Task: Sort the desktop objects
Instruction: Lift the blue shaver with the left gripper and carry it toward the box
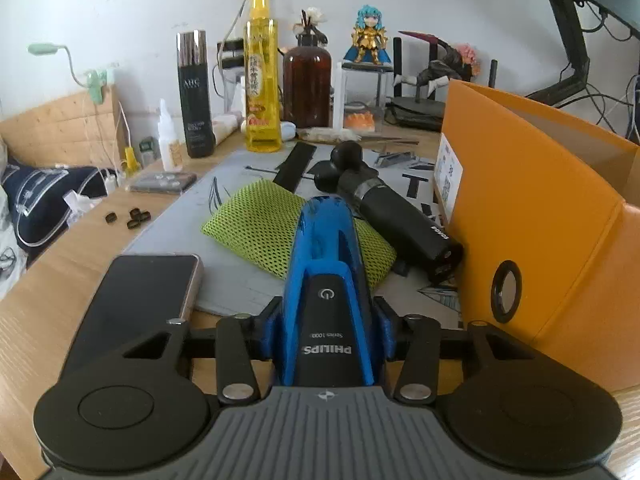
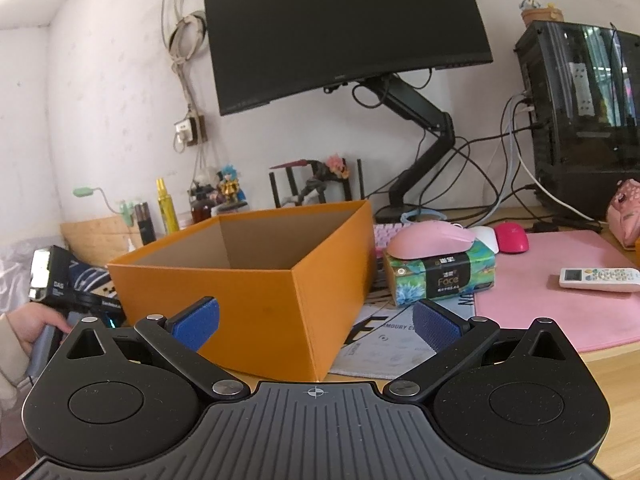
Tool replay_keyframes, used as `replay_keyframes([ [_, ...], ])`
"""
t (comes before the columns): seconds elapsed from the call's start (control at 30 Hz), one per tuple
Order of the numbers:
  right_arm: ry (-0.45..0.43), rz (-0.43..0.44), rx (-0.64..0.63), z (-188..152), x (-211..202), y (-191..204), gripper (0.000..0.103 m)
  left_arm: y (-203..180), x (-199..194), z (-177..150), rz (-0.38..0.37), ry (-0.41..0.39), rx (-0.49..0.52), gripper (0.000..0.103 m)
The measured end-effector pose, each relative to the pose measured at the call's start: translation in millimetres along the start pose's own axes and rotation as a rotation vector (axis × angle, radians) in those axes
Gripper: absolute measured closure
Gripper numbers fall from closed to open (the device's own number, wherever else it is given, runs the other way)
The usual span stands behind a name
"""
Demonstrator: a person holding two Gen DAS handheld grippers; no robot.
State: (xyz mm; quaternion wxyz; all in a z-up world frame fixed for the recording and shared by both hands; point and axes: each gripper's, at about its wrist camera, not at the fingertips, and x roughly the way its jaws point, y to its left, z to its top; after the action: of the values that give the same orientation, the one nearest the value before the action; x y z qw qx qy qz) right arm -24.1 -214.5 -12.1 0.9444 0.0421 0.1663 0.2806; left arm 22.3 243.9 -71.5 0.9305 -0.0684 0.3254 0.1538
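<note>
Left tool (image 1: pixel 326 332) clamps glossy blue shaver (image 1: pixel 326 280).

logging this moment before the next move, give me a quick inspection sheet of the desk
surface: wooden desk, grey mat, pink mat
job's things: blue shaver; open orange box, inside looks empty; black massager, green mesh pouch, phone
clutter: bottles, figurines, tissue pack, mice, remote
grippers: left gripper shut on shaver; right gripper open, empty
cables: tangle behind monitor arm
surroundings: monitor, PC case, white wall
</note>
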Motion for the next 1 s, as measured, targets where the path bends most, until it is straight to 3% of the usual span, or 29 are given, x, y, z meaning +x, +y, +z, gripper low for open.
replay_keyframes([
  [0.73,0.000,-0.006,0.010,0,1,-1,0.000,22,-39,7,-0.084,-0.166,-0.152,0.057],
  [0.8,0.002,-0.006,0.011,0,1,-1,0.000,21,-42,10,-0.086,-0.180,-0.157,0.065],
  [0.83,0.002,-0.006,0.011,0,2,-1,0.000,22,-44,11,-0.092,-0.193,-0.156,0.099],
  [0.9,0.004,-0.006,0.012,-1,2,-1,0.000,21,-46,14,-0.090,-0.215,-0.147,0.103],
  [1.0,0.004,-0.003,0.013,-1,1,-1,0.000,15,-32,15,-0.069,-0.149,-0.096,0.102],
])
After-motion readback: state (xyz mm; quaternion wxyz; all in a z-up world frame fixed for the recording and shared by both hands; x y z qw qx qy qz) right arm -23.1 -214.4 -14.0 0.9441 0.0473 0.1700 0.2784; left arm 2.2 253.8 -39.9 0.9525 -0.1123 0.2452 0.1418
